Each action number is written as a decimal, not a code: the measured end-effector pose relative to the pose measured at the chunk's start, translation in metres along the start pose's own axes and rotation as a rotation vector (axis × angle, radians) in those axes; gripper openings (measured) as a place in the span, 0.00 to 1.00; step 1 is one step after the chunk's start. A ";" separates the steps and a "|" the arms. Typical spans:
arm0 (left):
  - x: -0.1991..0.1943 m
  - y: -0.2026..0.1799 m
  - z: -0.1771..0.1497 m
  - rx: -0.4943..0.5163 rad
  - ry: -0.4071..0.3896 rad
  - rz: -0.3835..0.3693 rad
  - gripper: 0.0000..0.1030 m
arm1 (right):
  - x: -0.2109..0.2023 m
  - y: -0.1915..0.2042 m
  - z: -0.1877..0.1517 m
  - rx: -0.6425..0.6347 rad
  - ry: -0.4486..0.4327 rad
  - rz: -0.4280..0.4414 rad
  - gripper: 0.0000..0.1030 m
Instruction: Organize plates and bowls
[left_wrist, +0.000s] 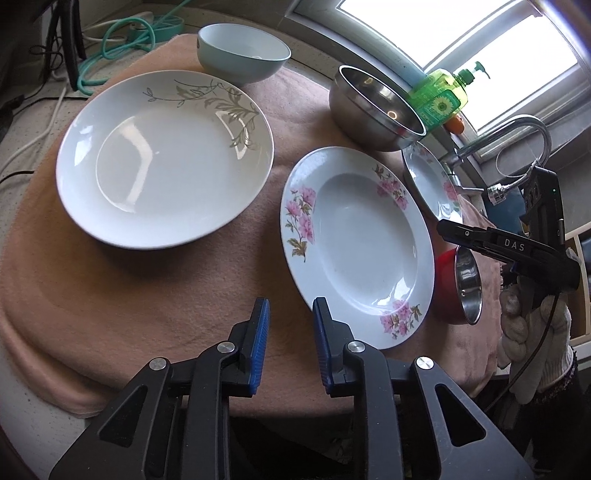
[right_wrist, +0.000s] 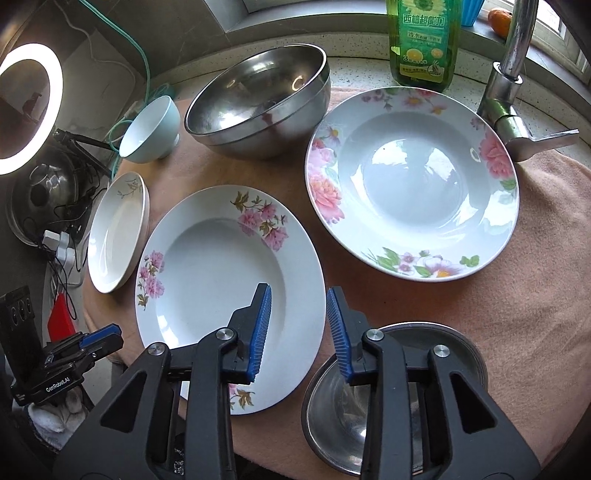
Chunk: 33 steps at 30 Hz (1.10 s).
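Plates and bowls are sitting separately on the pink towel (right_wrist: 517, 332), nothing stacked, every dish empty. We are taking the pink-flowered plate (right_wrist: 225, 291) as landmark: our left gripper (left_wrist: 290, 317) is hovering just beside its near rim, jaws narrowly apart, gripping nothing. Our right gripper (right_wrist: 299, 314), likewise parted and empty, is hanging between that plate and the small steel bowl (right_wrist: 391, 402).

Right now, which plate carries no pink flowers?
The white plate with the grey leaf sprig, far left on the pink cloth; the other two plates show pink blossoms.
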<state>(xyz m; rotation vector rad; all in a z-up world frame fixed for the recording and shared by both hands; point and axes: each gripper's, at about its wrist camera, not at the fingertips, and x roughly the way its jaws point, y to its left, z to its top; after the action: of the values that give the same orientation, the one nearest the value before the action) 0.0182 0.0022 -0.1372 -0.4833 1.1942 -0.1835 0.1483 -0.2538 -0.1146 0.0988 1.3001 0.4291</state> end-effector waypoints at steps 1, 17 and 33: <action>0.001 0.001 0.000 -0.009 0.001 -0.003 0.19 | 0.003 -0.002 0.002 0.004 0.010 -0.001 0.31; 0.014 0.007 0.010 -0.101 0.016 -0.035 0.18 | 0.019 -0.006 0.017 0.001 0.065 0.015 0.26; 0.025 0.011 0.017 -0.102 0.045 -0.047 0.13 | 0.034 -0.005 0.025 0.003 0.095 0.023 0.21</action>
<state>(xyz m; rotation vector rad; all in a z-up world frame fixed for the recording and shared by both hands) 0.0419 0.0071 -0.1581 -0.5996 1.2411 -0.1750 0.1801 -0.2421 -0.1399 0.0965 1.3938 0.4559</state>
